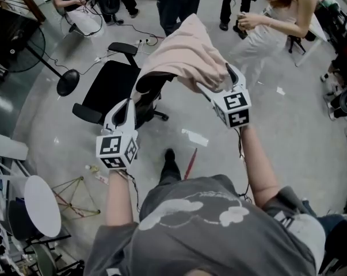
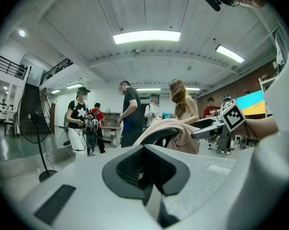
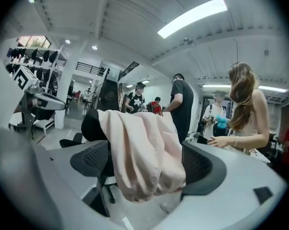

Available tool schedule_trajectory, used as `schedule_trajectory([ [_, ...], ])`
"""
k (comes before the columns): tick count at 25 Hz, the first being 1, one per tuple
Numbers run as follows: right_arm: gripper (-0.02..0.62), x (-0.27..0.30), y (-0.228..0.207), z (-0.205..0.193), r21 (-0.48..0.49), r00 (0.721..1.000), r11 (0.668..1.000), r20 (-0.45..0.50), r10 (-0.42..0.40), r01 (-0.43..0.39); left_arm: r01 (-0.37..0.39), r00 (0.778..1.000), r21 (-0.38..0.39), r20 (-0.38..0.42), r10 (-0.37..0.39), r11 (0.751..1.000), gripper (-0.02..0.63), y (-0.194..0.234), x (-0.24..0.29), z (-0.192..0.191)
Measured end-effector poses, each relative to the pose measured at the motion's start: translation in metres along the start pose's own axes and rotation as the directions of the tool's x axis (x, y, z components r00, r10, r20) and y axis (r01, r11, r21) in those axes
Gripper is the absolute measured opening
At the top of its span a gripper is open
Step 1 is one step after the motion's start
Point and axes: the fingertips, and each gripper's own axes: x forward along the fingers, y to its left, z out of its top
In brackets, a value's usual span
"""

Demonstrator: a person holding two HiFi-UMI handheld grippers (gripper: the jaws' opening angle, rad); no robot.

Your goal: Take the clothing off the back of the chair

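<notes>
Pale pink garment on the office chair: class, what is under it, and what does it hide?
Under the pale pink garment is the black office chair's backrest. Only a dark part of it shows, below the garment's edge. The top of the backrest is covered and cannot be seen.

shirt (image 1: 219, 234): grey, cloud print | left tool (image 1: 133, 99), right tool (image 1: 216, 79): white, black pads (image 3: 202, 166)

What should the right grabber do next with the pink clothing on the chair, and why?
Probably close the right gripper on the pink garment. Its jaws stand wide apart with a fold of the cloth hanging between them, unpinched, while the garment lies draped over the back of the black chair.
</notes>
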Motion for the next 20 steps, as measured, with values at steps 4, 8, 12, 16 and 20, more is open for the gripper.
schedule_trajectory([
  [4,0.451,0.025,0.001,0.002,-0.086,0.999,0.996,-0.038,0.015,-0.019,0.001,1.0,0.005,0.0,-0.001,1.0,0.0,0.015,0.021,0.002],
  [8,0.459,0.054,0.001,0.004,-0.139,0.997,0.989,-0.072,0.032,-0.041,0.004,1.0,0.001,-0.008,-0.004,1.0,0.0,0.029,0.039,0.005],
  [12,0.463,0.077,-0.001,0.002,-0.132,0.991,0.986,-0.099,0.091,-0.104,0.012,1.0,-0.004,-0.021,-0.012,1.0,0.0,0.039,0.055,0.002],
  [16,0.463,0.092,-0.004,0.001,-0.056,0.979,0.98,-0.079,0.186,-0.19,0.018,0.999,-0.008,-0.039,-0.018,1.0,0.0,0.045,0.068,-0.003],
  [20,0.396,0.094,0.003,0.001,-0.019,0.961,0.963,-0.082,0.265,-0.268,0.023,0.998,-0.011,-0.054,-0.024,1.0,0.0,0.049,0.073,-0.008],
])
